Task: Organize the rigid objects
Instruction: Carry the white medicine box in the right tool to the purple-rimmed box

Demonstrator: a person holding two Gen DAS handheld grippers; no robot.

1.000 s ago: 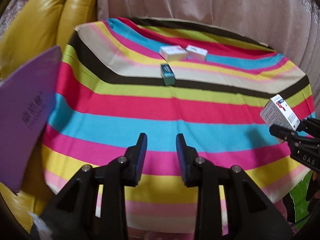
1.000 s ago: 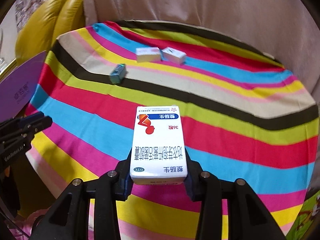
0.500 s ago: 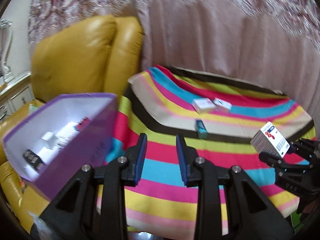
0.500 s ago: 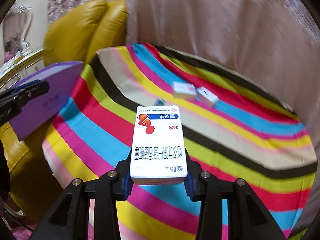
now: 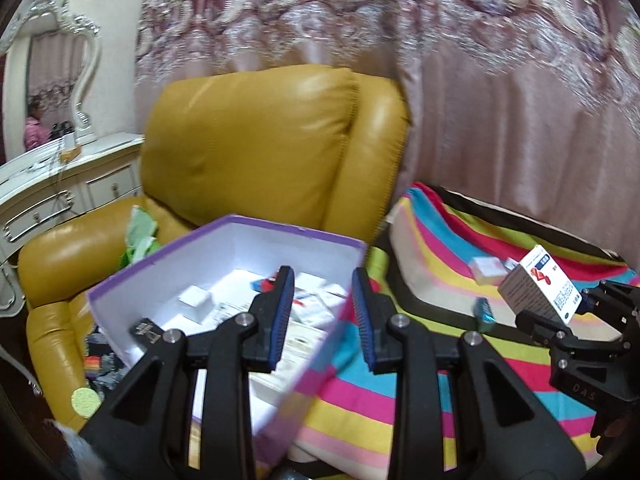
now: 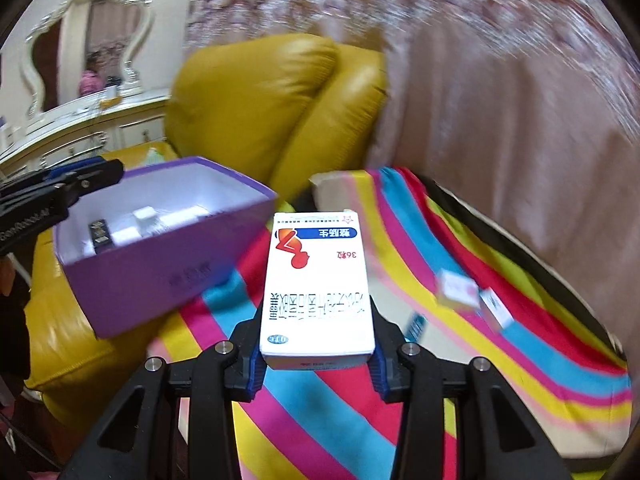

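The white medicine box (image 6: 318,284) between the right claw's (image 6: 316,354) pads read "36" and "OTC", upside down, beside Chinese characters. The right claw's black body showed "DAS" in the left view.

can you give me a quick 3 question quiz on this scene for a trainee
1. True or false: the right hand-held gripper is shut on a white medicine box.
2. Which does the purple box rest on? A) the yellow armchair B) the striped cloth C) the floor
3. Fill in: the left hand-held gripper holds ____.

Key:
1. True; the pads press both sides of the box.
2. A; it sits on the chair beside the cloth's edge, already holding several small boxes.
3. Nothing; the gap between its pads is bare.
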